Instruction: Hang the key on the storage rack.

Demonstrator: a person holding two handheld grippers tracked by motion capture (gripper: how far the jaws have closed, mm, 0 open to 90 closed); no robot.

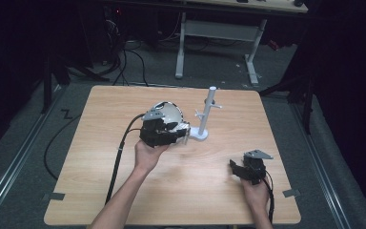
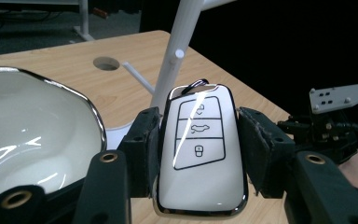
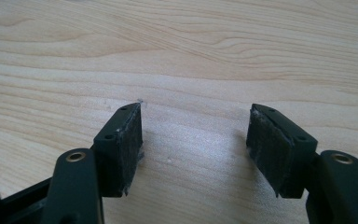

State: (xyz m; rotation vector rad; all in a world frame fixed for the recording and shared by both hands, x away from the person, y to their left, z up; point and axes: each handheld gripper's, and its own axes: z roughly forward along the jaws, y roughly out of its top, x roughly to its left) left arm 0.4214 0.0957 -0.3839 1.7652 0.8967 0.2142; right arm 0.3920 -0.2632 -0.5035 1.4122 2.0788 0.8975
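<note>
Wooden table [image 1: 100, 191]: from the high view it is light brown, with the white stand [image 1: 205, 117] on it near the middle.
Left gripper [image 1: 183, 133]: held above the table, just to the left of the white stand, close to its base.
White bowl [image 1: 169, 112]: shiny and round, right by the left gripper, to the left of the white stand.
Right gripper [image 1: 236, 168]: low at the table, well apart from the white stand, to its right and nearer the person.
Car key [image 2: 200, 149]: in the left gripper view it is white with three buttons, standing up, in front of the white stand [image 2: 177, 60].
Left gripper grip [image 2: 198, 154]: both black pads press on the sides of the car key.
White bowl again [image 2: 28, 135]: to the left of the white stand, beside the pads.
Right gripper grip [image 3: 196, 140]: in the right gripper view its pads [image 3: 126, 144] stand wide apart over the bare wooden table [image 3: 191, 46], with nothing between them.
</note>
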